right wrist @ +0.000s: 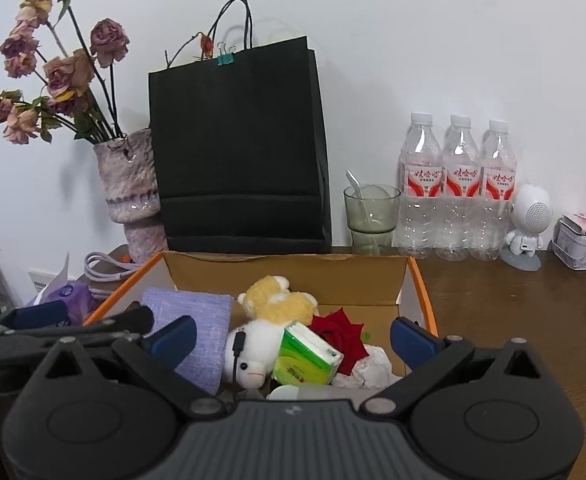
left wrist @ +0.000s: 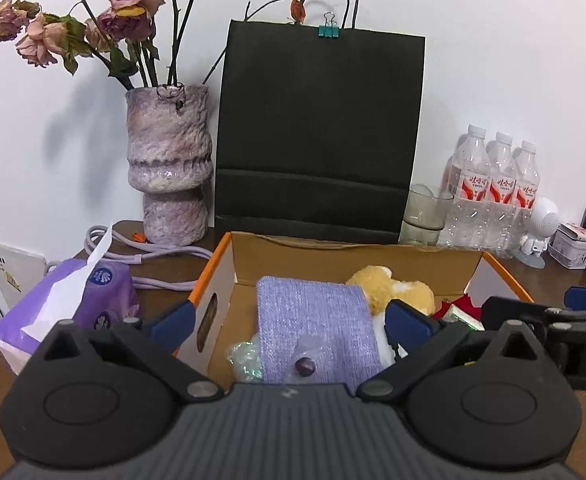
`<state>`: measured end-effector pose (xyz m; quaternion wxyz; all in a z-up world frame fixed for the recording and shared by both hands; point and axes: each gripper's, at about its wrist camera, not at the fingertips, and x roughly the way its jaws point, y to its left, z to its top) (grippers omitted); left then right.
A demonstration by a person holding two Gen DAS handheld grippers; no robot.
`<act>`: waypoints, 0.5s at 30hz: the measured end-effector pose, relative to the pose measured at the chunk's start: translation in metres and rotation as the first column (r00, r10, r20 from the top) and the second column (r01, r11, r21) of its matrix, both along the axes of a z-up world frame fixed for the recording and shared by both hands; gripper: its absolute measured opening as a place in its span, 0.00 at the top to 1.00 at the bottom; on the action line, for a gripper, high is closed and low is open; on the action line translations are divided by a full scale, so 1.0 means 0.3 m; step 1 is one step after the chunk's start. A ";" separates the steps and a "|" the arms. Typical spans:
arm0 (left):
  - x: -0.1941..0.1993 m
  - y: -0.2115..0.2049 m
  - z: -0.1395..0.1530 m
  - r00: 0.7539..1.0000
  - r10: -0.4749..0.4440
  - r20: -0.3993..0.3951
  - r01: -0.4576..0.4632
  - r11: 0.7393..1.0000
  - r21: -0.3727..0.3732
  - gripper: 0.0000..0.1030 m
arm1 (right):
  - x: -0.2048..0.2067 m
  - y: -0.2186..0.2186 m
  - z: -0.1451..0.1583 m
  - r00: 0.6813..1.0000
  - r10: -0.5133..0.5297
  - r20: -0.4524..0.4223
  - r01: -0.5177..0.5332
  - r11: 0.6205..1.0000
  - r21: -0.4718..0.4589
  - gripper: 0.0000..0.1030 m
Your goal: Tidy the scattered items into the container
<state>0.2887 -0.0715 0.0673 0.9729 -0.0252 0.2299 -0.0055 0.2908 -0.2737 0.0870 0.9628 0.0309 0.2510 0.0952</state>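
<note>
Wooden desk against a white wall, and both grippers, left (left wrist: 289, 320) and right (right wrist: 293, 336), hover spread and empty over the box (right wrist: 423, 292), where cloth (left wrist: 317, 320), plush (right wrist: 277, 300) and rose (right wrist: 341, 332) already lie, so tidying looks nearly finished.

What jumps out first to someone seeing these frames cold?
Probably the tall black paper bag against the wall, with dried roses in a mottled vase to its left. In front sits the open cardboard box, already holding a lilac cloth, plush toys, a green tissue pack and a red rose. The left gripper and right gripper hover over it, open and empty.
</note>
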 end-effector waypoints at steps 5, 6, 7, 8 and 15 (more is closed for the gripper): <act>-0.027 0.016 0.018 1.000 0.005 0.002 -0.005 1.000 -0.025 0.00 | -0.002 -0.008 0.002 1.000 -0.012 -0.008 0.012 1.000 -0.003 0.00; -0.042 0.022 0.025 1.000 0.008 0.005 -0.007 0.999 -0.033 0.00 | -0.007 -0.008 0.005 1.000 -0.012 -0.008 0.012 1.000 -0.003 0.00; -0.057 0.027 0.033 1.000 0.010 0.008 -0.009 0.999 -0.041 0.00 | -0.015 -0.008 0.011 1.000 -0.011 -0.007 0.011 1.000 -0.003 0.00; -0.077 0.034 0.041 1.000 0.010 0.013 -0.010 0.999 -0.049 0.00 | -0.026 -0.007 0.020 1.000 -0.006 -0.002 0.006 1.000 -0.004 0.00; -0.235 0.051 0.087 0.999 0.005 0.044 -0.004 1.000 -0.027 0.00 | -0.160 0.007 0.069 0.999 0.027 0.043 -0.027 0.999 -0.018 0.00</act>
